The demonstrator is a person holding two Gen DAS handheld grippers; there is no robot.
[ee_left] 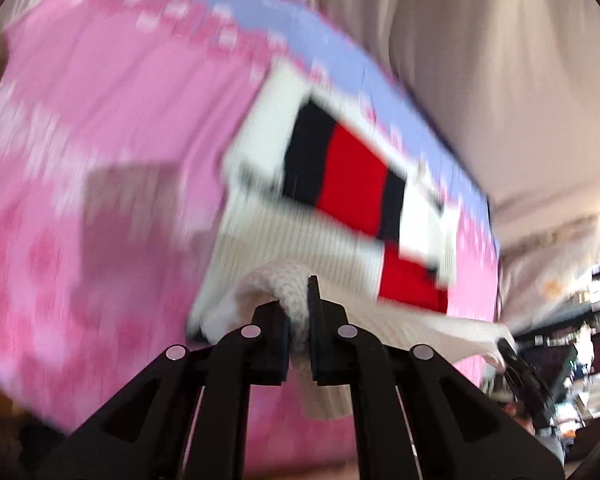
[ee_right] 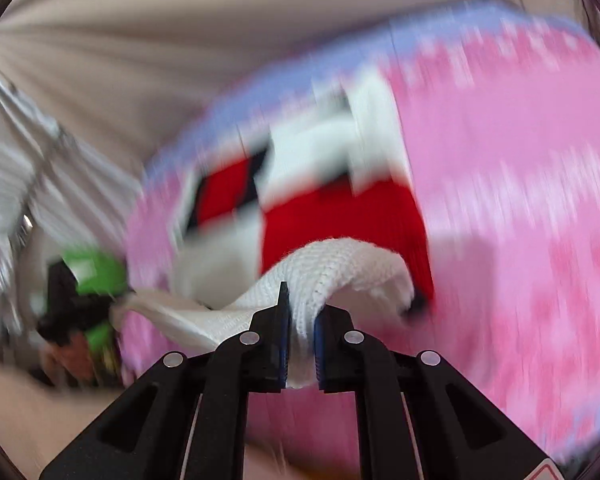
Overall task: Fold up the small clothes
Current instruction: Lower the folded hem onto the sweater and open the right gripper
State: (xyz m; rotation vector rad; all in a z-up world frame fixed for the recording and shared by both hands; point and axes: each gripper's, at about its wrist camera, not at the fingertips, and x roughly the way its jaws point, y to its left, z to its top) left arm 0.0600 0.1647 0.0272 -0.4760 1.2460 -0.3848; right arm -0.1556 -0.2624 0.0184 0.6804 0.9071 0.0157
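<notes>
Two grippers of mine are each biting down on the same white knitted garment [ee_left: 300, 248]. My left gripper [ee_left: 299, 320] is pinching a bunched roll of the white knit edge between its fingers [ee_left: 315, 312], which are pressing nearly together on the cloth. My right gripper [ee_right: 301, 320] is doing likewise, its fingers [ee_right: 283, 312] clamping a thick fold of the white ribbed hem that is curling over to the right of them. Between the two grips the white edge is stretching across; in the right wrist view it is running leftward to the other gripper, which shows black beside a green part [ee_right: 94, 270]. Beyond the held edge the garment is showing red, black and white blocks [ee_left: 356, 184], and it is lying over a pink patterned sheet [ee_left: 112, 128] with a pale lilac border [ee_left: 340, 52]. Both views are smearing with blur, so finer detail of the pattern is escaping me. Behind the sheet, pale curtains [ee_left: 480, 60] are hanging in folds.
</notes>
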